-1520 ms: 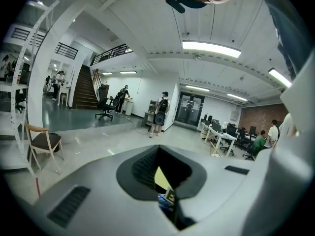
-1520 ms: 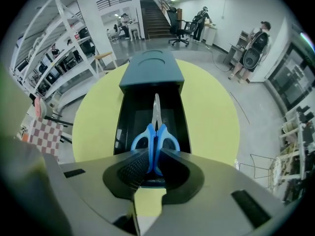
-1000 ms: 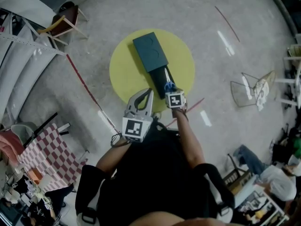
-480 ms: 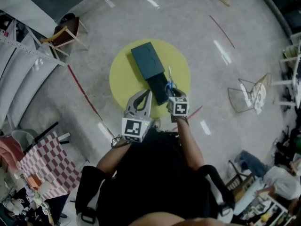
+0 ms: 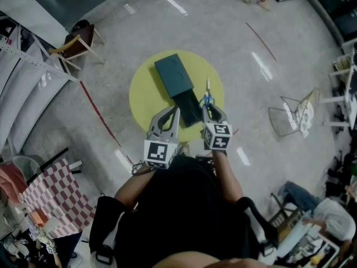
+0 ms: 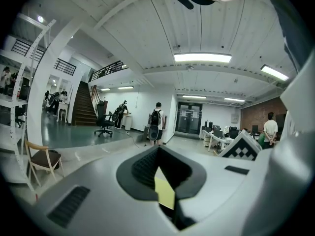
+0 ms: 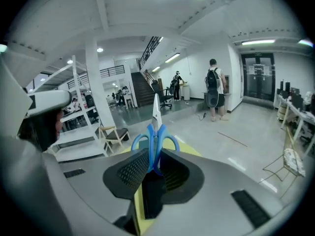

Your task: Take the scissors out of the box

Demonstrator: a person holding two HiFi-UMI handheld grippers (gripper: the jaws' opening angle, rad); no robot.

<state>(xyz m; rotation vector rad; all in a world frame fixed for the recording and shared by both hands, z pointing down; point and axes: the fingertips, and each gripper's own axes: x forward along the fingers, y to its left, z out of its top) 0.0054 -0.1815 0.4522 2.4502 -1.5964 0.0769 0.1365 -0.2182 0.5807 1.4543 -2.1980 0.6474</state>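
The right claw (image 7: 154,162) has its two dark, ribbed pads closed on the scissors (image 7: 155,132). It nips them low on the blue plastic handles, where the two rounded loops come together. From that grip the pale, smooth metal blades, shut into one narrow spike, run straight out ahead of the claw. The long axis of the scissors follows the line the claw points along, with the tip farthest from it and the handles nearest. The scissors are clear of the box (image 5: 174,73), held up over the table just right of the box's near end. The box is a long, flat rectangle, matte dark teal at its far part, with a black part reaching out toward the claw. Its length slants away to the claw's left. Beneath lies a round yellow table (image 5: 146,96) with a smooth top. To the left of the right claw, close beside it, the left claw (image 6: 158,155) has its grey fingers drawn to a point with nothing between the pads. Around the table spreads a grey, glossy floor (image 5: 234,32).
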